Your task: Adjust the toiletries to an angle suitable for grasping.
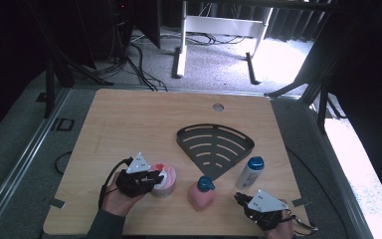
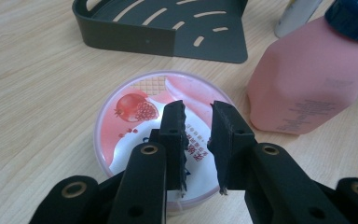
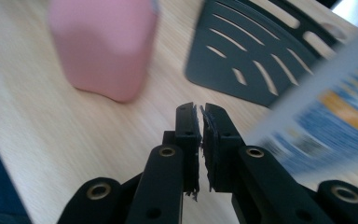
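A round pink tub [image 1: 166, 183] with a pomegranate picture on its lid [image 2: 135, 116] stands near the table's front left. My left gripper [image 1: 157, 176] hovers over that lid [image 2: 198, 116], its jaws a small gap apart with nothing between them. To the right of the tub stands a pink bottle [image 1: 201, 196] with a blue cap [image 2: 307, 79]. My right gripper [image 1: 239, 198] is at the front right, jaws shut and empty [image 3: 199, 109], between the pink bottle [image 3: 102, 46] and a white bottle [image 1: 250, 172] that is blurred at its right [image 3: 326, 121].
A dark fan-shaped slotted tray [image 1: 214, 144] lies in the middle of the wooden table [image 1: 129, 119], just beyond the bottles [image 2: 168, 32] [image 3: 256, 60]. A small round hole [image 1: 218, 106] sits near the table's far edge. A desk frame and cables lie on the floor beyond.
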Demonstrator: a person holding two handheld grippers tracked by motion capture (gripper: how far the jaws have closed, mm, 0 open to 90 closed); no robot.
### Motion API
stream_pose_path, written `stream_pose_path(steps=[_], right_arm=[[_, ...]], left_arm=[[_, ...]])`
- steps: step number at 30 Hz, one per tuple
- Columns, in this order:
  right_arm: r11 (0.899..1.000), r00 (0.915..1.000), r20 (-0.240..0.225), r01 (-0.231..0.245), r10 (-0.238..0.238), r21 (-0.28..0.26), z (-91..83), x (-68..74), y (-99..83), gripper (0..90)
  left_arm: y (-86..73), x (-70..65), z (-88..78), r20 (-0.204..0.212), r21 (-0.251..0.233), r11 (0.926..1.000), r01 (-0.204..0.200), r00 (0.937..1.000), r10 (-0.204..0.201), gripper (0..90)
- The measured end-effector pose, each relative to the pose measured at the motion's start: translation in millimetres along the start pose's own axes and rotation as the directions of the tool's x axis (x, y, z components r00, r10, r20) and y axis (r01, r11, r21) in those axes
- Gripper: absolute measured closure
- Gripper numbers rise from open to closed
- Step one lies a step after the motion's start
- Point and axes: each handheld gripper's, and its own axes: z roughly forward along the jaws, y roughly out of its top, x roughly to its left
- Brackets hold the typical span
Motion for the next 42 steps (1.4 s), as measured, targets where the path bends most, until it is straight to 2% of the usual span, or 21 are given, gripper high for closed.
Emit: stream_pose_path(steps=[4, 9, 13, 16, 19, 28, 42], right_arm=[[0.998, 0.9976, -0.026, 0.064, -0.064, -0.009, 10.5, 18.7, 9.1, 89.6], [0.997, 0.9922, -0.101, 0.07, -0.074, -0.043, 20.8, 31.6, 20.3, 90.0], [0.995, 0.9881, -0.12, 0.091, -0.096, -0.051, 25.2, 40.6, 26.0, 90.0], [0.995, 0.9875, -0.126, 0.089, -0.095, -0.049, 29.7, 44.5, 28.1, 90.0], [0.993, 0.9856, -0.127, 0.107, -0.112, -0.048, 33.0, 49.6, 30.6, 90.0], [0.992, 0.984, -0.133, 0.112, -0.119, -0.053, 41.2, 51.2, 36.9, 89.9], [0.99, 0.9839, -0.117, 0.13, -0.135, -0.052, 57.4, 44.8, 47.0, 90.0]], left_arm=[[0.5, -2.7, 0.6, 0.009, -0.001, 1.0, -0.007, 0.9999, 0.007, 75.1], [2.2, -6.3, 1.1, 0.019, 0.002, 0.9997, -0.024, 0.9995, 0.024, 82.0], [2.9, -6.8, -0.2, 0.023, 0.003, 0.9996, -0.029, 0.9993, 0.029, 88.4], [2.9, -7.0, 0.1, 0.022, 0.002, 0.9996, -0.029, 0.9993, 0.029, 89.3], [2.7, -7.0, 0.8, 0.026, 0.006, 0.9995, -0.03, 0.9992, 0.029, 89.2], [2.1, -11.8, 2.7, 0.036, 0.013, 0.9989, -0.046, 0.9983, 0.046, 87.7], [-2.0, -8.1, 5.2, 0.033, 0.018, 0.9996, -0.021, 0.9993, 0.02, 87.4]])
